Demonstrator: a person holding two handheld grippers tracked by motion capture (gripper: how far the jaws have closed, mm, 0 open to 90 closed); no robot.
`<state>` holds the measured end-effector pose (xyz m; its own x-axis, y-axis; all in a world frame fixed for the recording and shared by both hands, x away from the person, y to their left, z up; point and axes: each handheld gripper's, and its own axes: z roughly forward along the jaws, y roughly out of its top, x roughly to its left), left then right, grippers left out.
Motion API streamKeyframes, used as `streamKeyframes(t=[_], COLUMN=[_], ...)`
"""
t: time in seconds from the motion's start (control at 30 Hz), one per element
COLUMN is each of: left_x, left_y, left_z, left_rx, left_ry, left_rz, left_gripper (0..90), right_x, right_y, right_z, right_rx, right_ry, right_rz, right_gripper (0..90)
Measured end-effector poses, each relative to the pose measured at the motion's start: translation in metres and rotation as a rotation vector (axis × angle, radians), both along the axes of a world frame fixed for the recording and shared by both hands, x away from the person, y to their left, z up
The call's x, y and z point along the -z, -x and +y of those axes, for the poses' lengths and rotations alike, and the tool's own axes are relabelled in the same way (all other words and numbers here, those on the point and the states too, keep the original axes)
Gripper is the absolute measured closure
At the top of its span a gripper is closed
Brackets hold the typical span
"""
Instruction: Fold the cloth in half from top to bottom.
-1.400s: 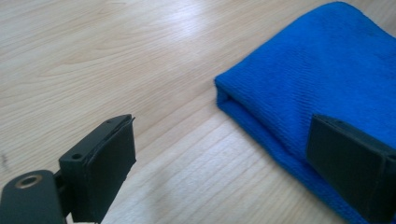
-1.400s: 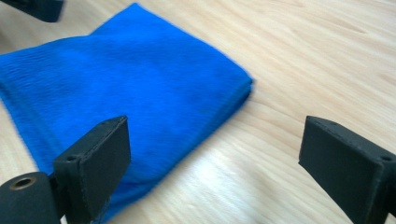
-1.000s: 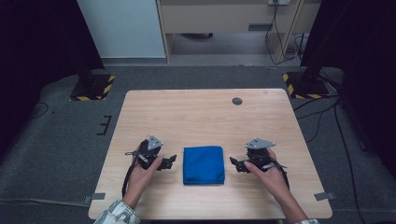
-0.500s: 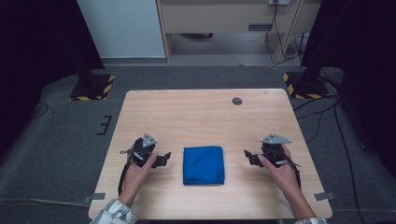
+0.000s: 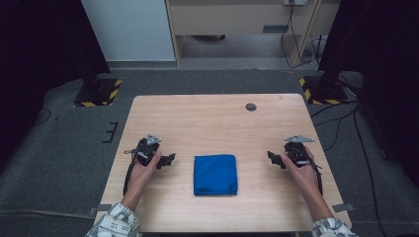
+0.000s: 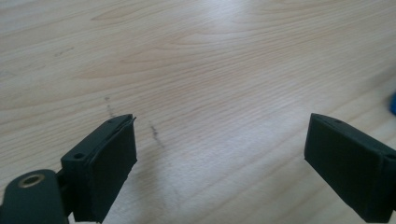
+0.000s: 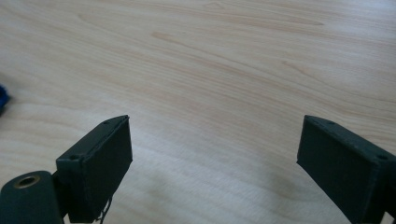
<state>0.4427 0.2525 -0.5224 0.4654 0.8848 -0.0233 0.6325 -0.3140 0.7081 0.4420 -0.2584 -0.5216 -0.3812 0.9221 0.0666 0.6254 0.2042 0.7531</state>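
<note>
Light wood forms the top of the table (image 5: pixel 217 123), which stands on a grey carpeted floor (image 5: pixel 59 163). A folded blue cloth (image 5: pixel 215 174) lies flat near the table's near edge, roughly midway between the two hands and touching neither gripper.

The left gripper (image 5: pixel 167 160) sits just left of the cloth, held in the left hand (image 5: pixel 143 168), with its tips aimed toward the cloth. In the left gripper view the jaws stand wide apart and released, with only bare wood between them; a sliver of the blue cloth shows at the right edge of that view.

The right gripper (image 5: pixel 272 158) sits well apart from the cloth on its right side, held in the right hand (image 5: pixel 299 170). In the right gripper view its jaws are likewise spread and released over bare wood.

A small dark round disc (image 5: pixel 251 106) lies near the far edge of the table.
</note>
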Motion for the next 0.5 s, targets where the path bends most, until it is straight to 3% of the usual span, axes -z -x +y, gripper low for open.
streamKeyframes(t=[0.27,0.37,0.5], left_x=[0.011,0.011,0.015], left_y=[-0.006,-0.006,-0.003], left_z=[0.000,-0.003,-0.003], left_rx=[0.002,0.006,0.008], left_ry=[-0.030,-0.044,-0.027], left_rz=[0.024,0.023,-0.008], left_gripper=[6.1,6.0,2.9], right_x=[0.012,0.015,0.018], right_y=[-0.016,-0.016,-0.014], right_z=[-0.006,-0.003,0.004], right_rx=[0.048,0.049,0.041], right_ry=[0.008,0.027,0.077], right_rz=[0.057,0.046,0.028], right_gripper=[9.9,8.2,6.1])
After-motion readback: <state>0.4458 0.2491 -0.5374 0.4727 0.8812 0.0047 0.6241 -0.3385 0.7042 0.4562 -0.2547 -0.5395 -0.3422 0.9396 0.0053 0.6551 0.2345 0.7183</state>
